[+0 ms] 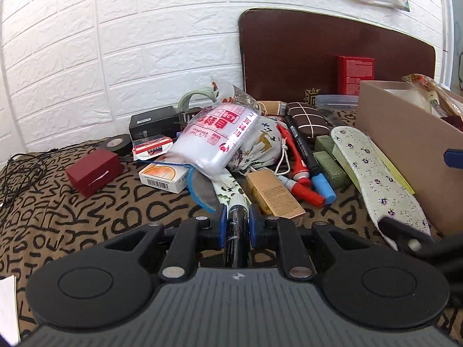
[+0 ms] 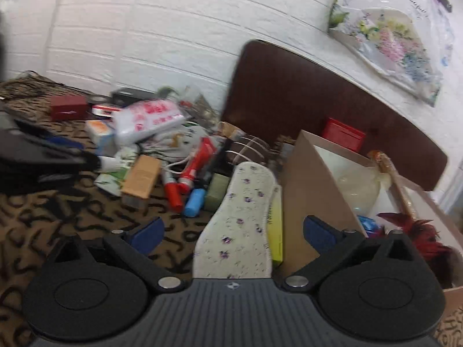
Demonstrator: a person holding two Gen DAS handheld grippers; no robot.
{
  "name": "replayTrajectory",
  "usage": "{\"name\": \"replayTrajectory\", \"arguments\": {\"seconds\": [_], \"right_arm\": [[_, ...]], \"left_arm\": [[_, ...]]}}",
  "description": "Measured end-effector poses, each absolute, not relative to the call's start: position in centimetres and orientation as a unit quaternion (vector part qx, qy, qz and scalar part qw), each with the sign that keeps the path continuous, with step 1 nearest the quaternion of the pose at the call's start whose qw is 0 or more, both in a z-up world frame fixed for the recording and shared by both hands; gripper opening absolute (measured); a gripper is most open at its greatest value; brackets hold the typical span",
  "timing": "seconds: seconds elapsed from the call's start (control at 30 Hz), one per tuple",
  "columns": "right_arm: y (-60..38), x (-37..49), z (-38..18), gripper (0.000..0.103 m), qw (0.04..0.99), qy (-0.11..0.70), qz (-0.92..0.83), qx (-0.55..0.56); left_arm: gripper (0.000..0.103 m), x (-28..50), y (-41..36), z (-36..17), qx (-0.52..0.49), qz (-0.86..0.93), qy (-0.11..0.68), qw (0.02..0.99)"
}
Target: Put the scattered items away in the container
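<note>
My left gripper [image 1: 236,225] is shut on a floral-patterned tube [image 1: 235,199] with a dark end, at the front of a pile of scattered items. The pile holds a gold box [image 1: 275,195], red and blue markers [image 1: 301,170], a white plastic bag with red print [image 1: 214,141] and a drawstring pouch [image 1: 260,147]. A flowered insole [image 1: 376,179] leans by the cardboard box [image 1: 411,144] at the right. My right gripper [image 2: 233,232] is open, its fingers either side of the insole [image 2: 240,219], next to the cardboard box [image 2: 315,185].
A dark red box [image 1: 94,172], black tape roll [image 1: 115,143] and cables [image 1: 23,170] lie at the left on the patterned cloth [image 1: 86,225]. A brown board [image 1: 318,55] leans on the white brick wall. The cardboard box holds a red feathery thing [image 2: 416,231] and other things.
</note>
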State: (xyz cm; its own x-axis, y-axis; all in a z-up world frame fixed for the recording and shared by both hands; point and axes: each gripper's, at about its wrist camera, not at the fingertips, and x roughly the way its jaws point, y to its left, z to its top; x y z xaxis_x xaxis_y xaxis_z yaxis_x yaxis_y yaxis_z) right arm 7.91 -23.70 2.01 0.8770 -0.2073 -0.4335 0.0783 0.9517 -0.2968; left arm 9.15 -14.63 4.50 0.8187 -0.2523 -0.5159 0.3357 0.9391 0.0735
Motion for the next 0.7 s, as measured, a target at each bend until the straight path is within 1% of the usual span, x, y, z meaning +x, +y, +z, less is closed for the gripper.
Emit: {"name": "replayTrajectory", "arguments": {"seconds": [0.13,0.2,0.27,0.37,0.4,0.5,0.53,0.6,0.63,0.7], "right_arm": [[-22.3,10.0,1.2,0.103,0.954,0.253,-0.052,-0.148],[-21.6,11.4,0.2,0.103,0.941,0.264,-0.097,-0.187],[-22.0,12.6,-0.6,0.103,0.931,0.281,-0.125,-0.199],[-22.1,13.9,-2.2,0.103,0.914,0.312,-0.129,-0.225],[-22.2,13.8,-2.4,0.103,0.918,0.302,-0.132,-0.222],[-22.4,13.8,-2.3,0.103,0.919,0.309,-0.131,-0.206],[-22.6,13.7,-2.0,0.103,0.922,0.318,-0.122,-0.185],[-24.0,13.5,-1.4,0.103,0.930,0.346,-0.077,-0.095],[-24.6,13.1,-1.1,0.103,0.934,0.346,-0.062,-0.065],[-24.0,12.2,-1.0,0.103,0.932,0.352,-0.011,-0.087]], "left_arm": [[0.017,9.2,-14.2,4.4,0.088,-0.154,0.247,0.953],[0.017,9.2,-13.8,4.3,0.087,-0.156,0.245,0.953],[0.017,9.2,-13.5,4.2,0.087,-0.156,0.245,0.953],[0.017,9.4,-13.1,3.9,0.084,-0.157,0.250,0.952],[0.017,9.5,-13.0,3.7,0.083,-0.157,0.253,0.951],[0.017,9.7,-12.7,3.3,0.085,-0.161,0.257,0.949],[0.017,9.8,-12.6,3.2,0.087,-0.166,0.258,0.948],[0.017,10.0,-12.6,3.0,0.091,-0.178,0.259,0.945],[0.017,10.2,-12.6,2.9,0.092,-0.187,0.261,0.943],[0.018,10.7,-12.9,2.9,0.095,-0.204,0.262,0.938]]}}
